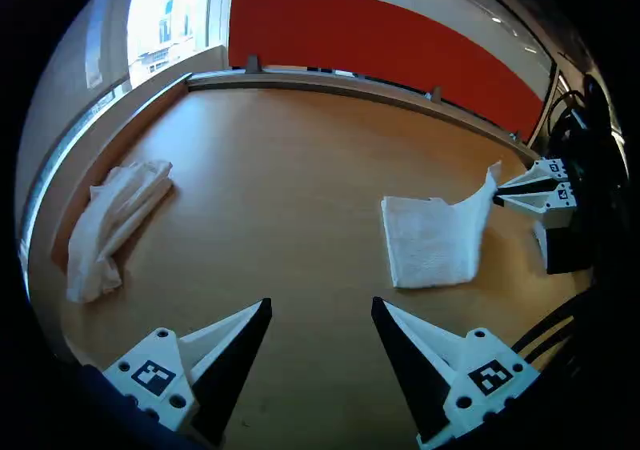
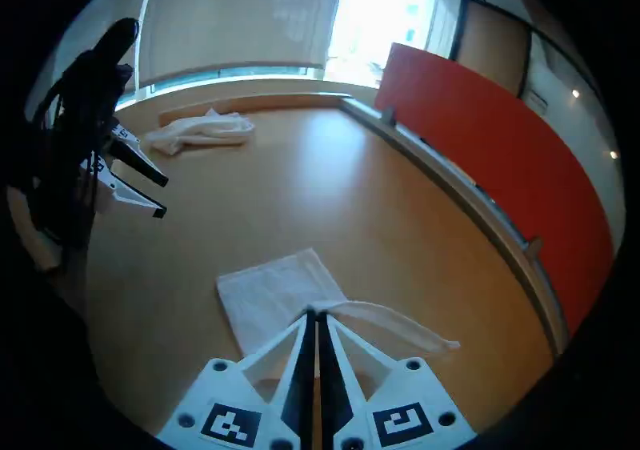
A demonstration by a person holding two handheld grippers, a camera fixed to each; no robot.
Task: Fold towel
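Left gripper view, nearest: left gripper [image 1: 321, 300] has its fingers spread wide with nothing between them, above bare wood of the table [image 1: 296, 154]. Beyond it and to the right, the towel [image 1: 432, 242] lies on the table, white, partly folded into a rough rectangle. Its far right edge is lifted off the surface and rises to a point at the tips of the right gripper [image 1: 498, 198], which comes in from the right edge with dark cables behind it. Right gripper view confirms this: the two fingers are pressed together, a strip of the towel's edge is pinched at the tips and trails to the right, and the rest of the towel lies flat just ahead and to the left. In this view the left gripper sits well apart at far left, fingers parted, held by a dark-sleeved arm. Farther off, a crumpled cloth [image 1: 112, 218], also white, lies bunched near the table's far edge by the raised wooden border. Behind the table stand a red panel [image 1: 360, 42] and a bright window [image 1: 168, 18].
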